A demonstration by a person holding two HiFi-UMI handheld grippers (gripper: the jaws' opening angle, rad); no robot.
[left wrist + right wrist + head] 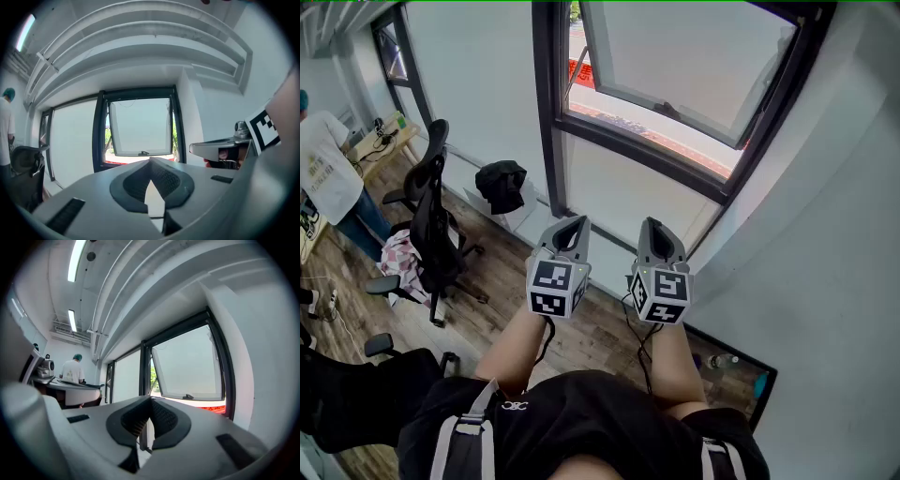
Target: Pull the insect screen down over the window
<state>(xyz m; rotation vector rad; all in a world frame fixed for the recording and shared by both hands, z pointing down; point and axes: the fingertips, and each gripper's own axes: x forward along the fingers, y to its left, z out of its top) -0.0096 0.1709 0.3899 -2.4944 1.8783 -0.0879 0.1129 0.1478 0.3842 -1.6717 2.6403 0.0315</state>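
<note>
I find no writing I can read. The two marker cubes carry only black-and-white square patterns. A red strip (581,70) outside, past the window's lower left corner, bears white marks too small to make out, and so does the print on the white shirt of the person (328,173) at the far left.

Two grippers are up, side by side and level, with a narrow gap between them. The left gripper (572,223) has its jaws closed together with nothing between them, and the right gripper (656,227) is the same.

The window (675,56) is straight ahead of both, one dark-framed sash tilted open outward at its bottom edge, with one handle (143,153) at the middle of that edge. I cannot pick out the insect screen in any view.

I count two black office chairs, one (427,220) to the left and one (380,347) partly in view at the lower left, and one black bag (502,183) on the low ledge under the fixed pane.

The white wall (825,234) is near the right gripper's side. The wooden floor (502,291) lies open to the left.
</note>
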